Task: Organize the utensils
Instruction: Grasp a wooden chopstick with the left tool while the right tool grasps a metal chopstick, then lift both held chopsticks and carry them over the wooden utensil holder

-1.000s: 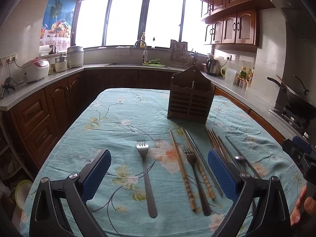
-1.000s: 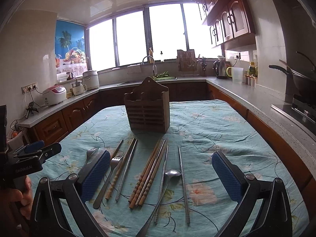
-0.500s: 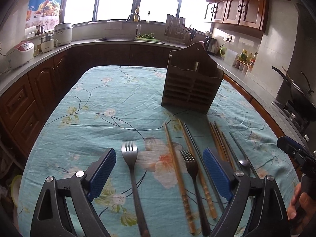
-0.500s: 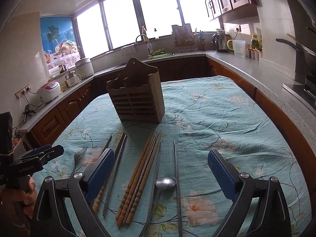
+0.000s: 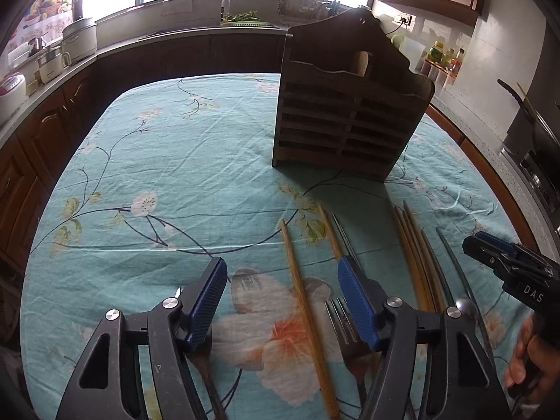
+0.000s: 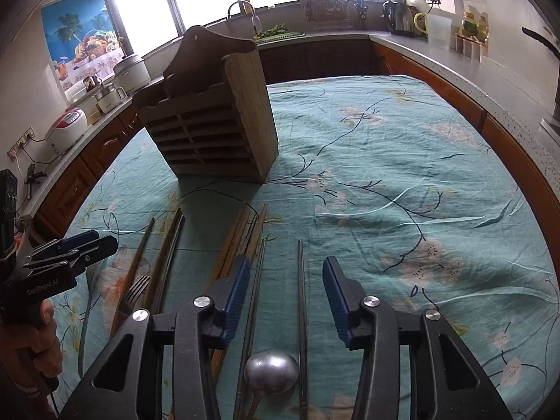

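Observation:
A dark wooden utensil holder (image 5: 350, 112) stands on the teal flowered tablecloth (image 5: 168, 161); it also shows in the right wrist view (image 6: 213, 126). In front of it lie wooden chopsticks (image 5: 304, 301), a fork (image 5: 344, 329), more chopsticks (image 5: 414, 255) and a spoon (image 5: 465, 306). My left gripper (image 5: 281, 290) is open and empty, low over the cloth, with another fork's handle (image 5: 210, 381) under its left finger. My right gripper (image 6: 286, 288) is open and empty, low over a metal chopstick (image 6: 301, 301), with a spoon (image 6: 271, 369) just behind the fingertips and wooden chopsticks (image 6: 241, 234) to the left.
Kitchen counters ring the table: rice cookers (image 6: 68, 127) on the left, a sink (image 5: 224, 7) at the back, a kettle (image 6: 397, 17) and a wok on the stove (image 5: 535, 133) on the right. Bare cloth lies to the left of the holder and at the right side of the table (image 6: 437, 189).
Both grippers have dropped lower and moved forward over the utensils, and their jaws have narrowed but stay open. The left fork has slid under the left gripper's finger.

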`<act>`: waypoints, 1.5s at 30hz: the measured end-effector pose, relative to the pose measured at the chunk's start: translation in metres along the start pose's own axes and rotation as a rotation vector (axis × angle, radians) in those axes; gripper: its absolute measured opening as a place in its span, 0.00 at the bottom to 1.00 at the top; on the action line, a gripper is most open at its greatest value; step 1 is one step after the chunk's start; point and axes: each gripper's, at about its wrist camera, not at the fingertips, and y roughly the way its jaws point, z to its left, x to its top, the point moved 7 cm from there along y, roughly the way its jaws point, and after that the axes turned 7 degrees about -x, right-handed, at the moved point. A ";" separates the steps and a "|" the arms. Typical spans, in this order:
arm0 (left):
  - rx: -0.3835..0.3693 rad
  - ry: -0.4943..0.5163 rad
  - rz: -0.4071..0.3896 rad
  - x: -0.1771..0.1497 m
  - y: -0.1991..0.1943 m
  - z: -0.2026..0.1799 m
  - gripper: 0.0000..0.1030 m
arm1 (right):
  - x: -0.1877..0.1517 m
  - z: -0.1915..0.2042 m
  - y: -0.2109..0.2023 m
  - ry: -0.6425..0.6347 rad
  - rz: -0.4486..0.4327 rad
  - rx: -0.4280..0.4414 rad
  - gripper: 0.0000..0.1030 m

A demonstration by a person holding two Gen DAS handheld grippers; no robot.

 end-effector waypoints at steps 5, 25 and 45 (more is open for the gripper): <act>0.011 0.004 0.056 0.011 0.026 0.006 0.58 | 0.001 0.000 0.022 -0.024 0.057 -0.010 0.28; 0.005 0.083 0.053 0.018 0.041 -0.004 0.04 | 0.006 0.001 0.023 -0.070 0.038 -0.016 0.04; -0.182 0.031 -0.296 0.018 -0.162 0.005 0.03 | 0.074 0.016 -0.151 -0.056 -0.351 0.032 0.04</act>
